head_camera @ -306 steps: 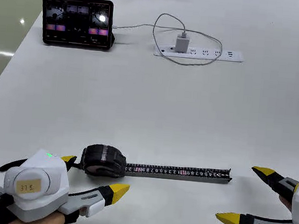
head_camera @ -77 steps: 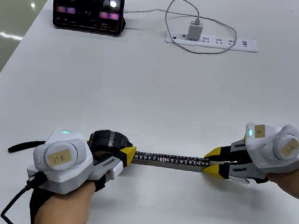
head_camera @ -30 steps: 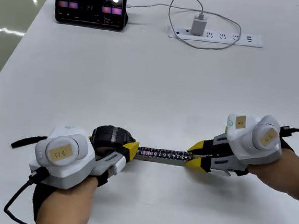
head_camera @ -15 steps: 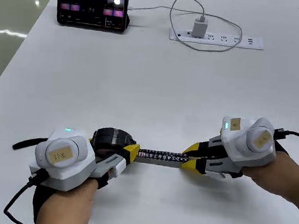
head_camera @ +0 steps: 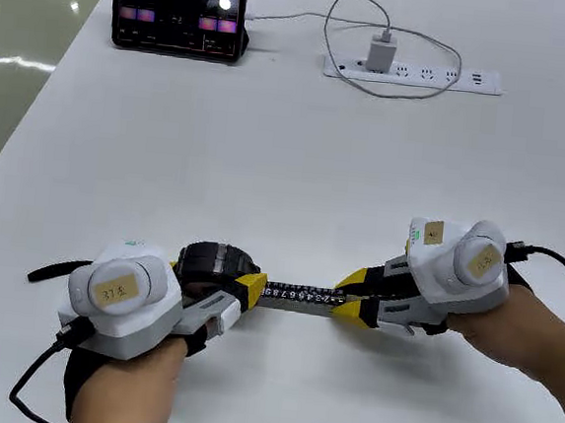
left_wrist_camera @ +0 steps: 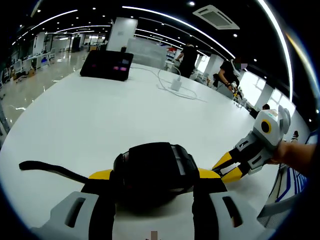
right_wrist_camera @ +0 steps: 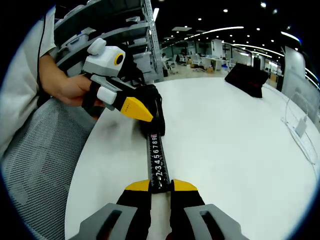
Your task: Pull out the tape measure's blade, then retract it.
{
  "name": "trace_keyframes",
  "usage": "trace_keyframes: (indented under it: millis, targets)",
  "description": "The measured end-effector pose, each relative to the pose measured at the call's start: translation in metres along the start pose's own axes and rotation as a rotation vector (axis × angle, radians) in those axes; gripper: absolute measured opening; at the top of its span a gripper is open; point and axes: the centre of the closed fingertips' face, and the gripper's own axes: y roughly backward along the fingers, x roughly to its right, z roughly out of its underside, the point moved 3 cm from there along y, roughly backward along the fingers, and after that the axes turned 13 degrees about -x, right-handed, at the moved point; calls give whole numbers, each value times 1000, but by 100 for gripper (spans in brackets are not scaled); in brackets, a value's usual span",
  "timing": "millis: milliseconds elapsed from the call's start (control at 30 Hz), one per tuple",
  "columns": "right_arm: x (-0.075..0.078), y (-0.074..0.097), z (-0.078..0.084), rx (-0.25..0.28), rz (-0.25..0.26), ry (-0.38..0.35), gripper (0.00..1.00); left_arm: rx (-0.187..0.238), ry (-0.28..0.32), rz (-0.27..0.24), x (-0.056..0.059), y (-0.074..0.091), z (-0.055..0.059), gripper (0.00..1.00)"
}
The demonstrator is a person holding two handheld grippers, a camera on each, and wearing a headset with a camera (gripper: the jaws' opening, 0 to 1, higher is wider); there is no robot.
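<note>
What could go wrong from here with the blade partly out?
The right gripper pinches only the end of the numbered metal blade; if its jaws slip, the exposed length may snap back into the black round tape measure case. The left gripper clamps that case by its curved sides, so a sideways pull could twist it loose on the smooth white table.

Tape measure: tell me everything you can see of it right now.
The tape measure has a black, rounded case, rubbery or plastic by its look, and a black strap seems to trail from it. It lies on the white table, clamped between the left gripper's jaws. A short length of dark blade with white numerals runs flat to the right gripper, shut on its end.
</note>
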Motion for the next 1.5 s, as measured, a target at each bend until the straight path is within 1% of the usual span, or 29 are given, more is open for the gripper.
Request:
trace_keyframes:
  millis: [267, 400, 1500]
  targets:
    - [1, -3, -5, 11, -2, -1, 10, -2, 6, 5, 1, 0, 0, 58]
    - [1, -7, -11, 13, -5, 8, 10, 0, 7, 5, 1, 0, 0, 58]
    - [-1, -32, -40, 37, -33, 35, 10, 0, 25, 23, -1, 2, -1, 58]
